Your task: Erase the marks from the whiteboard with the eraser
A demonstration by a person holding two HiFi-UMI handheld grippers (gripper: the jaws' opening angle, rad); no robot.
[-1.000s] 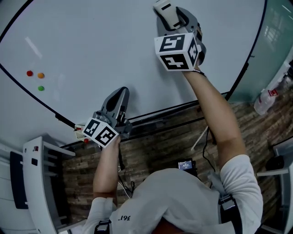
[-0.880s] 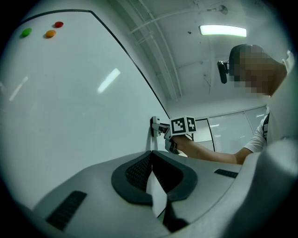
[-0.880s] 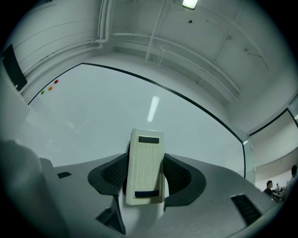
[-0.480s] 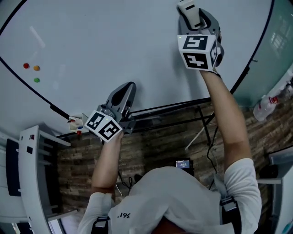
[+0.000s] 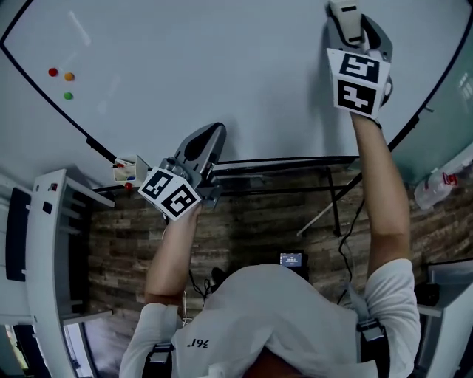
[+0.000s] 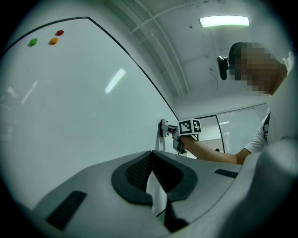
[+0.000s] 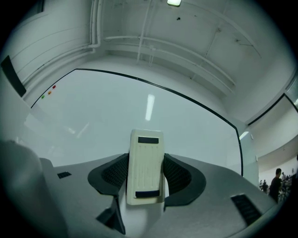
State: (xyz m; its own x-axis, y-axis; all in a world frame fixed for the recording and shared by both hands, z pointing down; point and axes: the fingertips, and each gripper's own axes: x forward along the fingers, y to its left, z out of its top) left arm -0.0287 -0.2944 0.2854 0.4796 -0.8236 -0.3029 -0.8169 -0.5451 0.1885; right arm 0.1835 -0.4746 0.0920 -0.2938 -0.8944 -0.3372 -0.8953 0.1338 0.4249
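The whiteboard (image 5: 222,66) fills the upper head view, and I see no pen marks on its face. A cream eraser (image 7: 145,167) with two dark strips is clamped between the jaws of my right gripper (image 7: 145,174). In the head view the right gripper (image 5: 353,31) presses the eraser (image 5: 345,13) against the board's upper right. My left gripper (image 5: 201,148) hovers by the board's lower edge, shut and empty. In its own view the left gripper (image 6: 151,160) shows its jaws meeting, with the right gripper (image 6: 185,130) beyond on the board.
Red (image 5: 52,72), orange (image 5: 69,76) and green (image 5: 68,95) magnets dot the board's left side. A marker tray (image 5: 124,171) sits at the lower left edge. A white shelf unit (image 5: 44,244) stands left, a bottle (image 5: 434,188) right, the board's stand legs (image 5: 332,203) below.
The right gripper has slid the eraser to the right along the board. The left gripper has drifted slightly right and stayed shut.
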